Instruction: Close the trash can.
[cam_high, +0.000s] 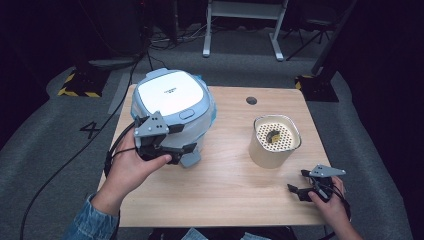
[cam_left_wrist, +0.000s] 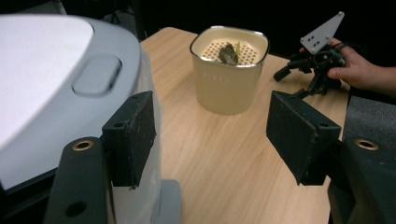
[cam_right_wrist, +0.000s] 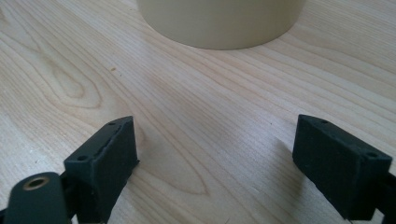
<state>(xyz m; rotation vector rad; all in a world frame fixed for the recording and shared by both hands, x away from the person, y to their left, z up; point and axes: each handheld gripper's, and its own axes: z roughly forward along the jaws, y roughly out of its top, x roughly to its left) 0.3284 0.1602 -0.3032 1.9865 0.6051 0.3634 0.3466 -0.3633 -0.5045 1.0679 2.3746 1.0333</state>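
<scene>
The rounded pale-blue and white plastic appliance with a flat white closed lid (cam_high: 171, 107) stands upright on the table, directly ahead of the left gripper (cam_high: 172, 150), whose spread jaws sit at its front lower edge. In the left gripper view its grey-blue shell with an oval push button (cam_left_wrist: 97, 74) lies just beside one jaw; contact cannot be told.

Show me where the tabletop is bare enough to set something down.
Bare wood runs between the bin and the cream container, and along the near edge of the table between the two hands. It is crowded at the bin's front, where the left tool sits.
</scene>
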